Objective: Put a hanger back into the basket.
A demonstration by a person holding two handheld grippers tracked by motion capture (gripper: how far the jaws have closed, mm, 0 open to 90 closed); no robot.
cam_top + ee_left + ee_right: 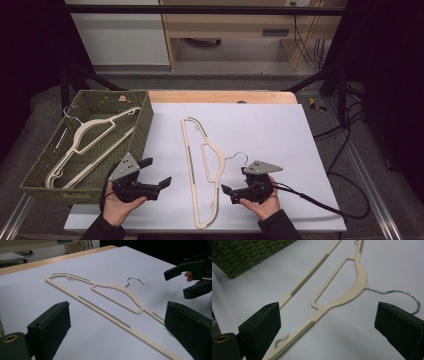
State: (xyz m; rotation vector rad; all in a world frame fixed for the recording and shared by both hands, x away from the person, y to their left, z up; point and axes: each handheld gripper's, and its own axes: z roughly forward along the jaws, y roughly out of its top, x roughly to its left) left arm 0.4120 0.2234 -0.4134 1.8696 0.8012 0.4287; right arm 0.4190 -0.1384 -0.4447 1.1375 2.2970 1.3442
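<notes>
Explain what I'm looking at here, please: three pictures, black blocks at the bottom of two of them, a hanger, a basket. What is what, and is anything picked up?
A person sits at the table and holds hand-operated tongs in each hand. The high view looks down from above: left tongs, right tongs. The other two pictures come from cameras riding on the tongs, so the black blocks are their own jaws: left tongs, right tongs.

A cream hanger with a metal hook lies flat on the white sheet, between the two tongs. A second hanger lies in the green basket at the left.

Both pairs of tongs are open and hold nothing; the hanger lies just ahead of them.
</notes>
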